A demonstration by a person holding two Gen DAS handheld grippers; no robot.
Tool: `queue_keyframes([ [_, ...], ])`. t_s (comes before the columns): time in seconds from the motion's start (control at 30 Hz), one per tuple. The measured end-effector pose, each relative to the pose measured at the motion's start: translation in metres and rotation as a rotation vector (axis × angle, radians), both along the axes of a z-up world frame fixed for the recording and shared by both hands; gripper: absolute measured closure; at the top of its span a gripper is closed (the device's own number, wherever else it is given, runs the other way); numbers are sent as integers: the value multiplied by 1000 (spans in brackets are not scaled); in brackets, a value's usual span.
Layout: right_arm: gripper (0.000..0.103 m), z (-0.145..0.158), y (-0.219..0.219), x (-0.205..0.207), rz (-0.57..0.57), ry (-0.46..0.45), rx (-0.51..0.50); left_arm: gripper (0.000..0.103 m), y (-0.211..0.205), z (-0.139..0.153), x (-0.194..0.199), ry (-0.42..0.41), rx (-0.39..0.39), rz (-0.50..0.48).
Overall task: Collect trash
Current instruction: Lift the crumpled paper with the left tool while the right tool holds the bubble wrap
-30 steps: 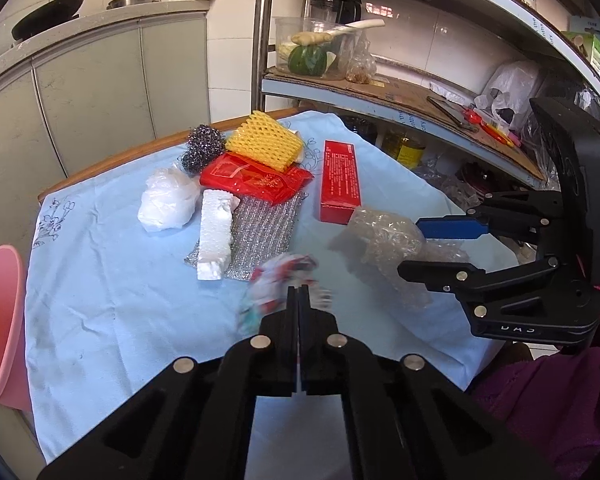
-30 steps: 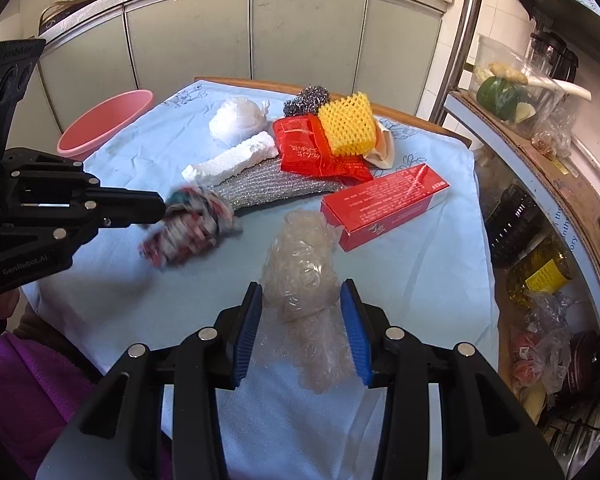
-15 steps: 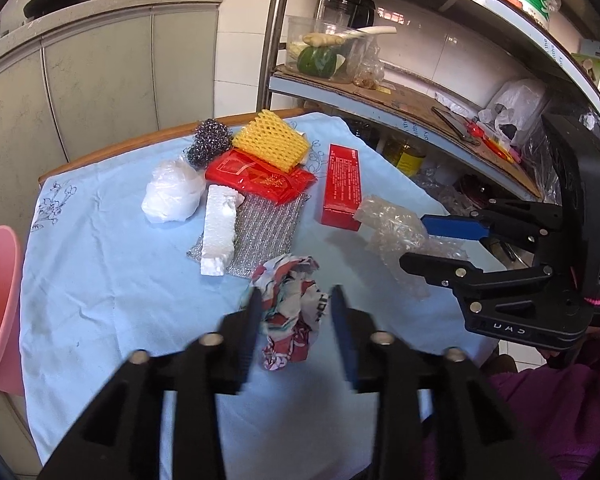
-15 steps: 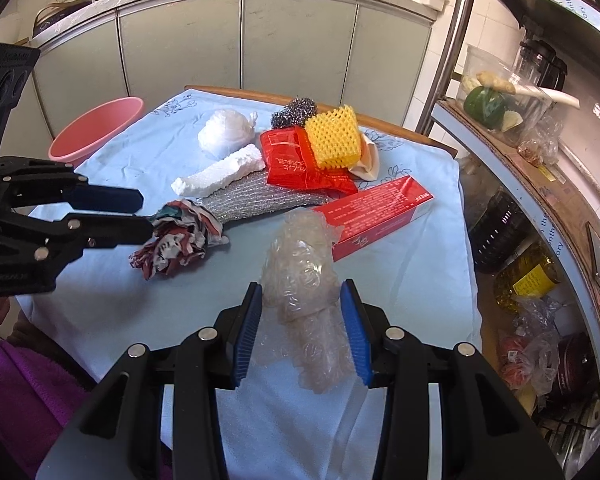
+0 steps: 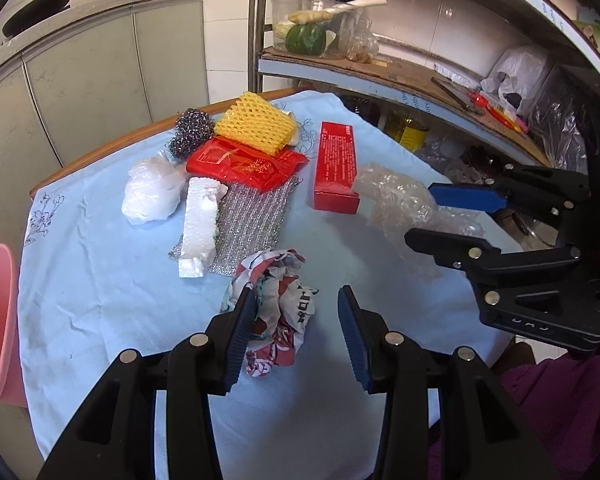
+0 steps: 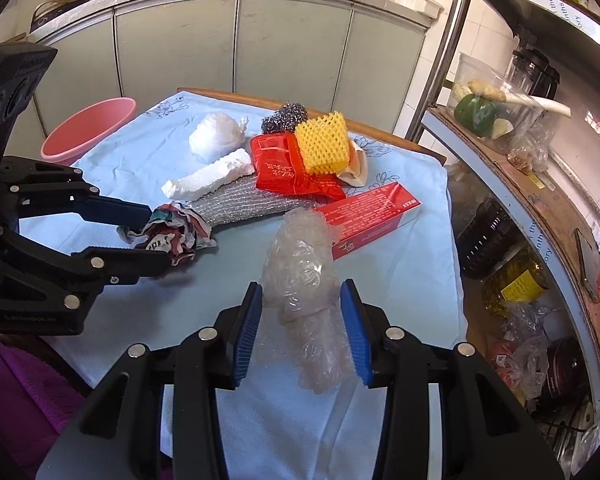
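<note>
A crumpled printed wrapper (image 5: 280,300) (image 6: 176,236) lies on the blue tablecloth (image 5: 100,300). My left gripper (image 5: 296,296) (image 6: 160,238) is open around it: the left pad brushes the wrapper and the right pad stands clear of it. To the right, a clear wad of bubble wrap (image 5: 396,196) (image 6: 300,256) rests on the cloth and fills the gap of my right gripper (image 6: 301,286) (image 5: 419,214), with both blue pads against its sides.
Behind lie a red box (image 5: 336,164), a red bag (image 5: 244,164), yellow foam netting (image 5: 256,122), a styrofoam piece (image 5: 200,224), silver mesh (image 5: 248,220), a white plastic bag (image 5: 152,192) and steel wool (image 5: 190,132). A pink basin (image 6: 88,128) stands at the table's left; a loaded shelf (image 5: 400,76) is at the right.
My left gripper was shut with the wrapper at its tips; its jaws have opened and the wrapper now lies on the cloth between them. The right gripper and the bubble wrap look unchanged.
</note>
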State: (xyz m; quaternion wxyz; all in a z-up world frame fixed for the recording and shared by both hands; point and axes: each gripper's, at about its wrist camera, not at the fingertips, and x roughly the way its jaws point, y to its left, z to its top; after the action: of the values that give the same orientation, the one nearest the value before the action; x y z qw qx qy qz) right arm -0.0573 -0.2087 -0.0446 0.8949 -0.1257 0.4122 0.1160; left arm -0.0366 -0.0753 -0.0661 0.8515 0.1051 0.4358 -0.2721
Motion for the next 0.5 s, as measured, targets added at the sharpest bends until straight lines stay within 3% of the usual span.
queue_keyframes([
  [0.17,61,-1,-1,1,-3,3,2,61,-5,-2,0,-26,30,-4],
  [0.33,61,-2,-2,1,-6,3,4,82,-3,-2,0,-36,36,-5],
  [0.5,61,-2,-5,1,-8,4,11,91,8,7,0,-35,-18,13],
])
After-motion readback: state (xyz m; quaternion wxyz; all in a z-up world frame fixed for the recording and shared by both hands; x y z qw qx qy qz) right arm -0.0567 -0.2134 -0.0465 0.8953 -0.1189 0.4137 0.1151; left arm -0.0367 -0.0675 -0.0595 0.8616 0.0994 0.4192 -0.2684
